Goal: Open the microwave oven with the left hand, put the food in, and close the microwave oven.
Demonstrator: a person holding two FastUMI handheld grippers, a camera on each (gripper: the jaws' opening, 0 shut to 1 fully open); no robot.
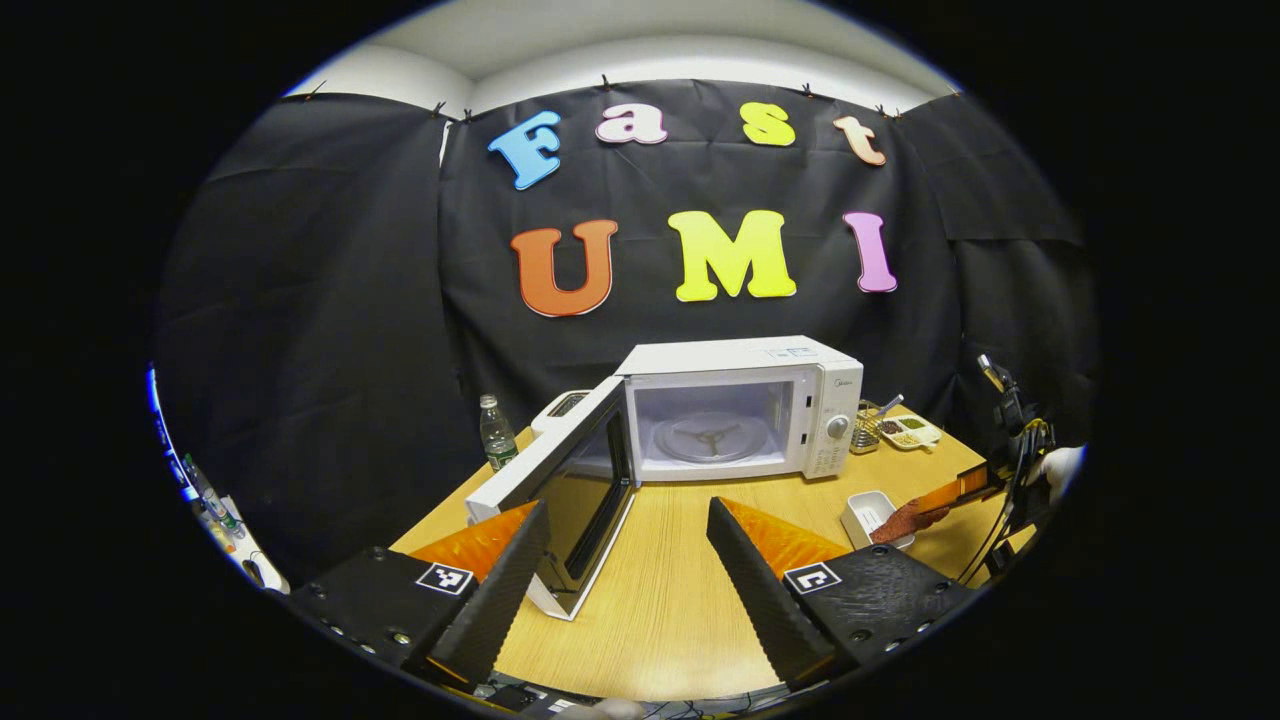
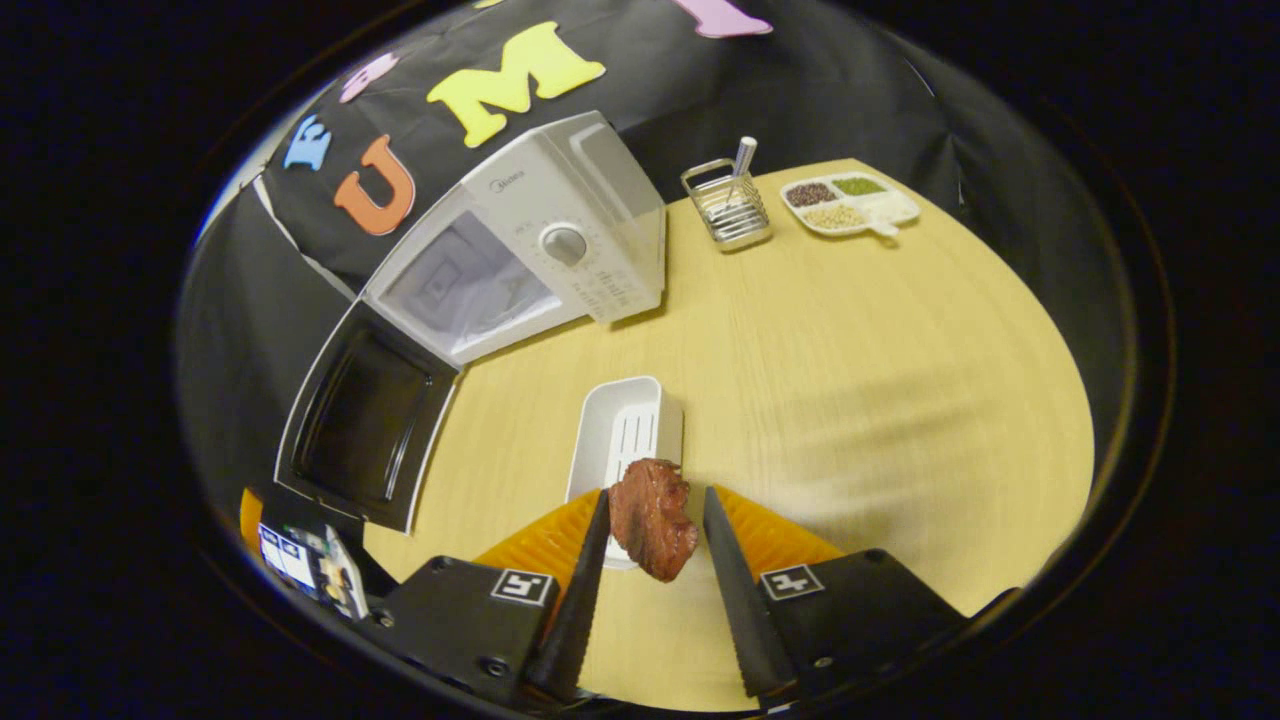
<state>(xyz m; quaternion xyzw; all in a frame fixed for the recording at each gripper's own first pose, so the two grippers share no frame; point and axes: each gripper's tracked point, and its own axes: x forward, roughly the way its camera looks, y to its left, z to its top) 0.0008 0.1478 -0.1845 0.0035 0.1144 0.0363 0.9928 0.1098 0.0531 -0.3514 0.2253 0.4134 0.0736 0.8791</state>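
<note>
Already the microwave oven (image 1: 738,408) is seen with its door (image 1: 560,490) swung wide in the left gripper view, so the opening step can be judged done. The left gripper (image 1: 628,560) is held back from the door with its fingers spread and nothing between them, probably so that the cavity and its glass turntable (image 1: 712,437) are left free for loading. Farther off at the right edge, the right gripper (image 1: 955,495) is seen carrying the food (image 1: 905,520) above a small white dish (image 1: 868,513). A water bottle (image 1: 496,432) stands left of the oven, and a wire rack (image 1: 868,425) with a divided snack tray (image 1: 908,431) lies to its right.

In the right gripper view, the food (image 2: 652,517) (a reddish-brown piece, apparently meat) is pinched between the two fingers of the right gripper (image 2: 652,545) and hangs over the near end of the white dish (image 2: 625,430). It is held clear of the dish, presumably so it can be carried to the open oven (image 2: 520,255), which stands well apart, up and to the left. The door (image 2: 362,430) lies wide open.

The wooden table (image 2: 850,380) is pale, smooth and mostly bare; black cloth walls close the booth behind it.
</note>
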